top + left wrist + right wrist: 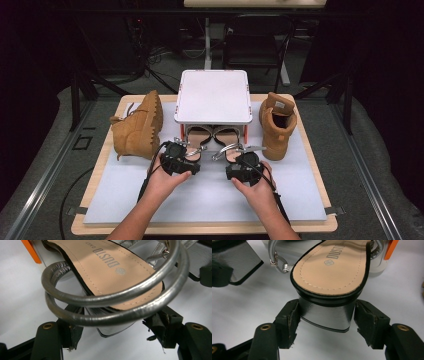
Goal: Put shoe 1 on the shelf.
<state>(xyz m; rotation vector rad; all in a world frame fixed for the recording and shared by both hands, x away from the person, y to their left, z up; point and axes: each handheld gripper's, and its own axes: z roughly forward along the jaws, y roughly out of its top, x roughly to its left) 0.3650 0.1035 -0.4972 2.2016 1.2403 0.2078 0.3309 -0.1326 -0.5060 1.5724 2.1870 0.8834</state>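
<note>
Silver heeled sandals (329,272), tan insoles, perhaps metallic.

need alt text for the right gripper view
A sandal's silver block heel sits between the right gripper's two black jaws, the left pad touching it and the right pad at its edge. The tan insole reads DUSTO; a white mat lies beneath.

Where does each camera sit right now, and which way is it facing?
High view: above the person's side, looking forward and down on the table; forearms, left gripper, right gripper.
Left gripper view: along its jaws at the left sandal, heel between them.
Right gripper view: along its jaws, gripping the right sandal heel.
Shared: both sandals, the white shelf's orange leg.
</note>
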